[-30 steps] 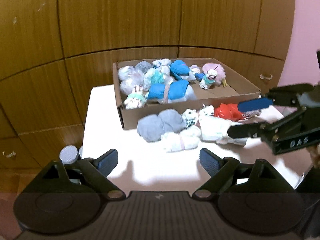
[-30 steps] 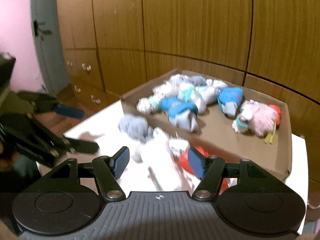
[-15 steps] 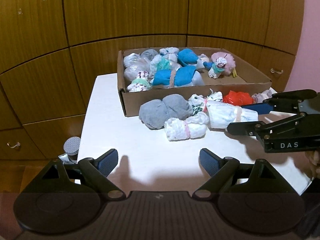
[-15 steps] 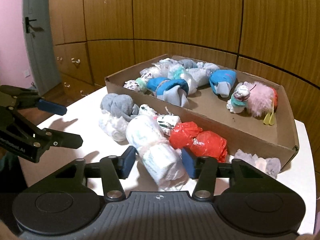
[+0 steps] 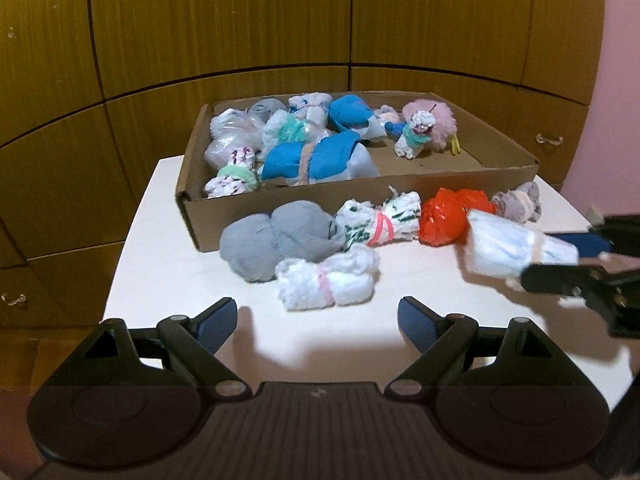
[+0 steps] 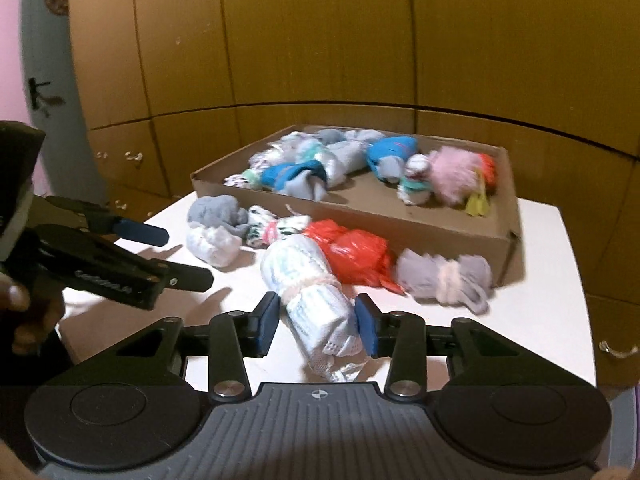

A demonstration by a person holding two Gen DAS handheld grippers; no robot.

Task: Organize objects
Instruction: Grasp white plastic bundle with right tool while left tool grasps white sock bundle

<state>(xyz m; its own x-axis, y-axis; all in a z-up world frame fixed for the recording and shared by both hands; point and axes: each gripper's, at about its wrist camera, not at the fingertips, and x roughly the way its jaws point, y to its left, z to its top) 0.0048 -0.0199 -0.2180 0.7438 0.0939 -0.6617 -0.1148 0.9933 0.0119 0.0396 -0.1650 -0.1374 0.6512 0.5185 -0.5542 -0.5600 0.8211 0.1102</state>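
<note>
My right gripper (image 6: 316, 326) is shut on a white rolled bundle (image 6: 310, 288) and holds it above the white table (image 6: 532, 312); it shows in the left wrist view (image 5: 516, 250) too. My left gripper (image 5: 314, 322) is open and empty over the table's near edge, just in front of a small white bundle (image 5: 328, 280). A cardboard box (image 5: 320, 194) at the back holds several bundles and a pink plush toy (image 5: 430, 128). In front of it lie a grey bundle (image 5: 280, 238), a white-green bundle (image 5: 378, 222), a red bag (image 5: 446, 216) and a lilac bundle (image 5: 518, 202).
Wooden cabinet doors (image 5: 240, 32) stand behind the table, with drawers (image 5: 24, 280) to the left. A pink wall (image 5: 616, 100) is at the right. A grey door (image 6: 44, 100) shows at the left of the right wrist view.
My right gripper has closed on the white rolled bundle and lifted it off the table, pulling it back to the right. My left gripper has moved closer to the bundles.
</note>
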